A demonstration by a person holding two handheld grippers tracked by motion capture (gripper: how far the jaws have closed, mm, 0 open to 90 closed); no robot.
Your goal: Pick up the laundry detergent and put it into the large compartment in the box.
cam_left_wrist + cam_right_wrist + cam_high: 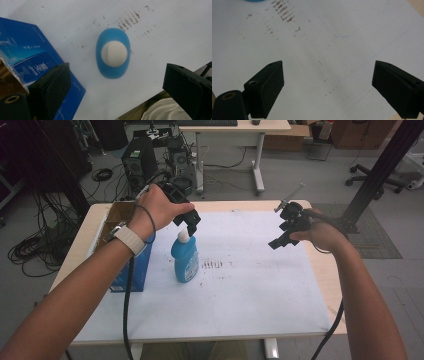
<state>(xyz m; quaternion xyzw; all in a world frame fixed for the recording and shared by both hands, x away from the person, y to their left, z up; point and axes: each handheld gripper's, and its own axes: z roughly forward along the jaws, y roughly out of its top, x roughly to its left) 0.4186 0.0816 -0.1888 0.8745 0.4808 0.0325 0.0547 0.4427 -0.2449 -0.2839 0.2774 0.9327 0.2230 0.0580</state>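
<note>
Blue bottle [184, 258] (white cap, upright) beneath the wide-open left hand-held gripper [188, 224]; right hand-held gripper [280, 237] likewise agape

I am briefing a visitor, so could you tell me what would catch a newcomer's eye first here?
A blue bottle with a white cap stands upright on the white sheet, with the open left gripper poised just above it. A blue box stands at its left, and the open right gripper hovers apart.

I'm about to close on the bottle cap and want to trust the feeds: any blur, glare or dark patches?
High view: room edges dark, table evenly lit, bottle soft but readable. Left gripper view: white cap fairly sharp, no glare; the near jaws are blurred. Right gripper view: paper sheet dim and greyish, its smudges visible.
</note>
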